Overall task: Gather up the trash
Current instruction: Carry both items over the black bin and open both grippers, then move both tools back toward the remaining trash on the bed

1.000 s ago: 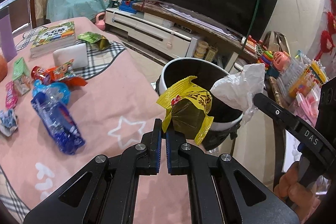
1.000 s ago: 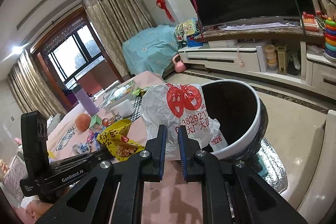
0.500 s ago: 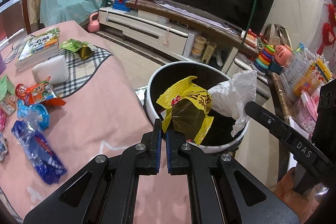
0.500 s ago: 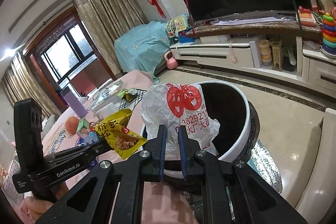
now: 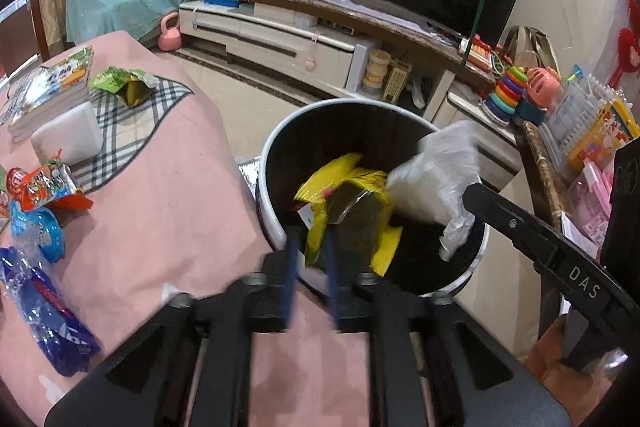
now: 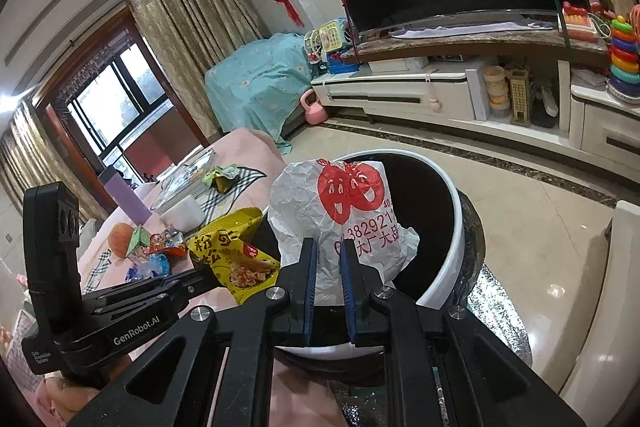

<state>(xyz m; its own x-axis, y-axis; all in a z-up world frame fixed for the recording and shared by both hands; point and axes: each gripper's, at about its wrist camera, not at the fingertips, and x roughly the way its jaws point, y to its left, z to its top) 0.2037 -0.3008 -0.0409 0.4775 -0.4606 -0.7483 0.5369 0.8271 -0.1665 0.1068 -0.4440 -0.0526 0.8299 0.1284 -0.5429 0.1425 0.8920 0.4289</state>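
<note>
The left gripper (image 5: 310,259) has just been opening, jaws parted, so the yellow snack bag (image 5: 346,207) drops free over the bin (image 5: 280,227). The right gripper (image 6: 329,267) is clenched on the white paper bag (image 6: 340,203) (next in). Farther off, wrappers (image 5: 44,183) litter the table (image 5: 160,195); nothing blocks the bin.

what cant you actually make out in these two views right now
- Bin floor: left wrist view, hidden by the yellow snack wrapper and white plastic bag.
- Left gripper fingers: motion-blurred; the jaws have just been opening, wrapper between them, contact unclear.
- Bag's red print: right wrist view, lower digits covered by the right gripper.
- Person: only a hand at the frame edge.
</note>
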